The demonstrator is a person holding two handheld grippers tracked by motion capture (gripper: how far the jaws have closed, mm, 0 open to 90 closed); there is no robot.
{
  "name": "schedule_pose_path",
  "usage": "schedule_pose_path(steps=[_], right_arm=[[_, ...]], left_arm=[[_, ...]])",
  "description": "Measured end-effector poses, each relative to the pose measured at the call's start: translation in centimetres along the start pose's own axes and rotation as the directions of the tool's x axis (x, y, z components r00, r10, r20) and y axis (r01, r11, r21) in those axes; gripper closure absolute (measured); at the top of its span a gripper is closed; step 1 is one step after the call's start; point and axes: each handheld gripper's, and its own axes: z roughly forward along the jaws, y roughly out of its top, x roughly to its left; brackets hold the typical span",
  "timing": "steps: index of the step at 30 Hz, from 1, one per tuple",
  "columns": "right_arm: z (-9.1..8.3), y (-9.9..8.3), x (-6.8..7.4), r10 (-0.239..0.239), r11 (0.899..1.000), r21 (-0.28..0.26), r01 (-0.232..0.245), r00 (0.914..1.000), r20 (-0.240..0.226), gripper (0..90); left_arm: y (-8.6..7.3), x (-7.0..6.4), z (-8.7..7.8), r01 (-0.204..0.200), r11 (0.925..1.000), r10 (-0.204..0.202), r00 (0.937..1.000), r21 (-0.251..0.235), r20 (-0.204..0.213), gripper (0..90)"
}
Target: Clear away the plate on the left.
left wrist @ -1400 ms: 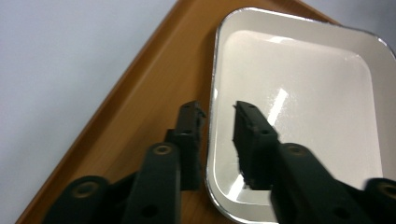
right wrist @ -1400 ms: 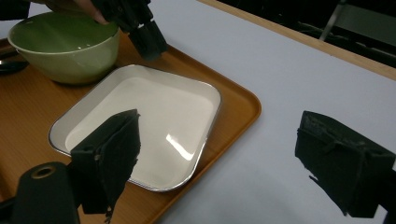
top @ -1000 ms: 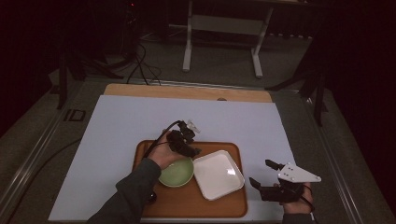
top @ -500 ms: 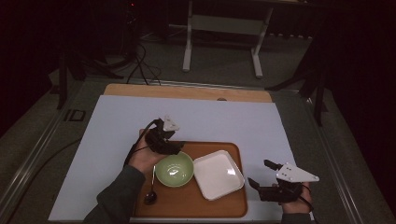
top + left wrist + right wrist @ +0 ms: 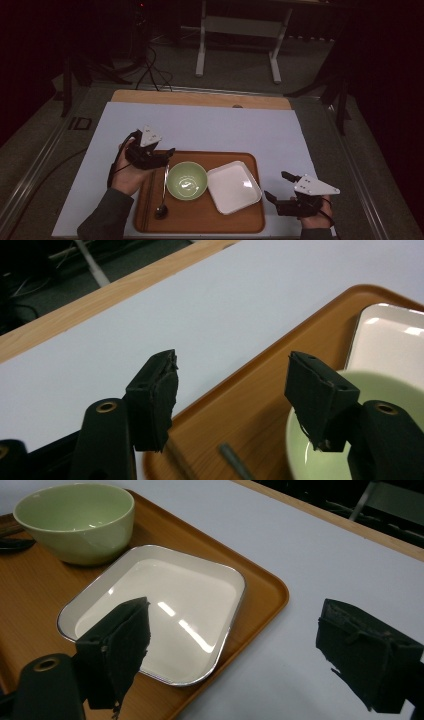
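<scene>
A brown tray (image 5: 225, 220) holds a green bowl (image 5: 186, 180), a white square plate (image 5: 234, 186) to its right, and a spoon (image 5: 162, 195) lying to its left. My left gripper (image 5: 167, 154) hovers at the tray's left rim, just above the spoon handle, open and empty. Between its jaws (image 5: 232, 365) I see the tray rim (image 5: 260, 390), the spoon handle (image 5: 235, 462) and the bowl's edge (image 5: 390, 387). My right gripper (image 5: 276, 185) rests off the tray's right side, open (image 5: 235, 610), facing the plate (image 5: 155, 605) and the bowl (image 5: 75, 517).
The tray sits on a pale mat (image 5: 200, 127) that covers the wooden table (image 5: 200, 98). Beyond the table stands a metal frame (image 5: 237, 30) on the dark floor, with cables (image 5: 150, 70) at the back left.
My left gripper has drawn back leftward from above the bowl to the tray's left rim, which uncovers the spoon handle. The right gripper has stayed put.
</scene>
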Motion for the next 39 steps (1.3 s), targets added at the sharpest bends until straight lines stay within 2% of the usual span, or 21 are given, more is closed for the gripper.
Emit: schedule_pose_path(steps=[4,6,7,8,11,16,20,25,33,39], right_arm=[[0.1,0.0,0.1,-0.002,1.0,0.002,0.002,1.0,-0.001,13.5],[0.1,0.0,0.0,-0.001,1.0,0.002,0.001,1.0,-0.002,13.5],[0.1,0.0,0.0,-0.001,1.0,0.002,0.001,1.0,-0.002,13.5],[0.2,0.0,0.0,0.0,1.0,0.003,0.0,1.0,-0.005,13.5],[0.3,0.0,0.0,0.002,1.0,0.008,-0.002,1.0,-0.005,13.5],[0.3,0.0,0.1,0.001,1.0,0.008,-0.001,1.0,-0.005,13.5],[0.4,0.0,0.1,-0.001,1.0,0.009,0.001,1.0,-0.007,13.4],[0.3,0.0,0.1,0.0,1.0,0.007,0.0,1.0,-0.006,13.4],[0.3,0.0,0.1,0.005,1.0,0.005,-0.005,1.0,-0.004,13.4],[0.3,-0.1,0.0,0.006,1.0,0.001,-0.006,1.0,-0.001,13.4]], left_arm=[[-1.4,0.4,-1.0,0.014,0.9998,-0.014,0.9994,-0.011,-0.032,38.2],[-2.5,0.7,-1.4,0.038,0.9991,-0.039,0.9985,-0.017,-0.04,38.0],[-2.5,0.7,-1.4,0.038,0.9991,-0.039,0.9985,-0.017,-0.04,37.7],[-3.5,1.0,-1.7,0.06,0.9981,-0.06,0.9971,-0.013,-0.047,37.3],[-4.9,1.4,-2.1,0.091,0.9958,-0.091,0.9939,-0.013,-0.062,36.6],[-7.1,1.9,-2.8,0.12,0.9928,-0.12,0.9905,-0.006,-0.068,36.2],[-8.5,2.2,-3.3,0.149,0.9885,-0.151,0.9854,-0.024,-0.078,36.2],[-9.8,2.3,-4.2,0.153,0.9872,-0.157,0.9823,-0.046,-0.103,36.0],[-11.0,2.5,-5.0,0.165,0.9842,-0.171,0.9787,-0.065,-0.113,34.6],[-11.5,2.8,-5.8,0.183,0.9782,-0.194,0.9731,-0.099,-0.124,33.7]])
